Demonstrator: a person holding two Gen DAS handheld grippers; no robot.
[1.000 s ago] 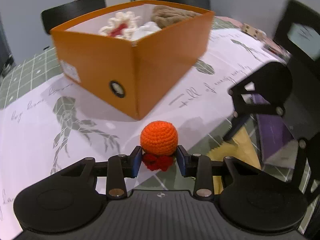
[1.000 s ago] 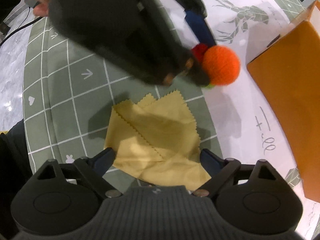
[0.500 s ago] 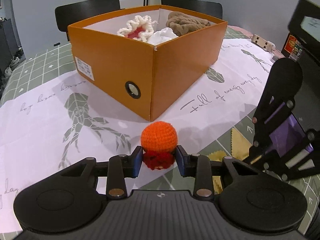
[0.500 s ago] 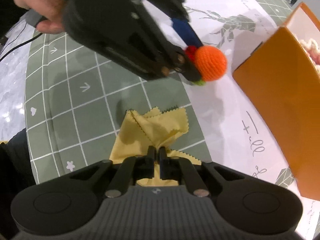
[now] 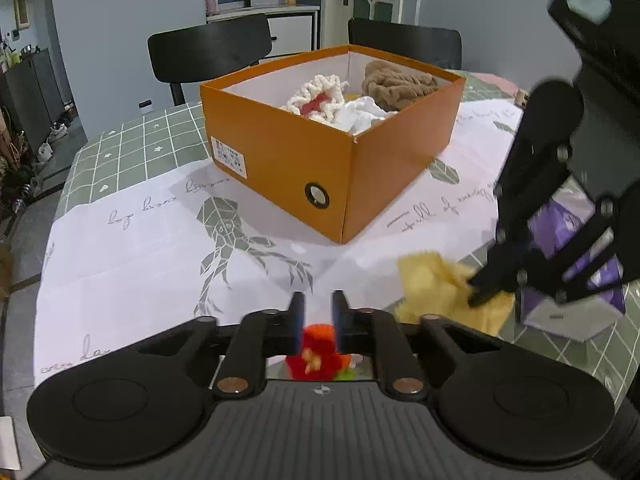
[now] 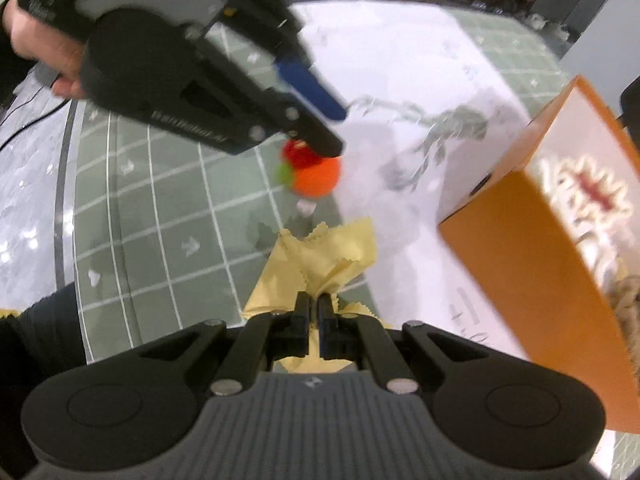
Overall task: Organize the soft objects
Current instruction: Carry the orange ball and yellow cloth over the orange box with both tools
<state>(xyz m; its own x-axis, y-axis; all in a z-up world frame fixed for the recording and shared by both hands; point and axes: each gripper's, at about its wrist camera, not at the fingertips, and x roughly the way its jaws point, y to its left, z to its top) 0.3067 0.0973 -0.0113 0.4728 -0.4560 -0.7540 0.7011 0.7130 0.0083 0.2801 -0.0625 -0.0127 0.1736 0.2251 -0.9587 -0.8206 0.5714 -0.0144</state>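
Judging by what lies in the orange box [image 5: 384, 168], the task looks more than half done: a white and red crocheted piece [image 5: 320, 98], a white cloth [image 5: 362, 116] and a brown knitted item [image 5: 396, 80] are inside it. Two soft things are outside the box, and both are in a grip. The left tongs [image 5: 318, 316] are narrow and hold the orange crocheted toy [image 5: 318, 354] by its red part; in the right wrist view the toy [image 6: 316, 178] hangs under them, above the surface [image 5: 120, 248] and well apart from the box. The right tongs [image 6: 314, 320] are almost closed and pinch a fold of the yellow cloth [image 6: 320, 256], which is bunched up, with its lower part apparently touching the surface near the box corner. What is left, I think, is to carry both things over the box wall and let them go inside. A purple packet [image 5: 576, 240] also lies behind the right tool, and I cannot tell if it belongs to the task.
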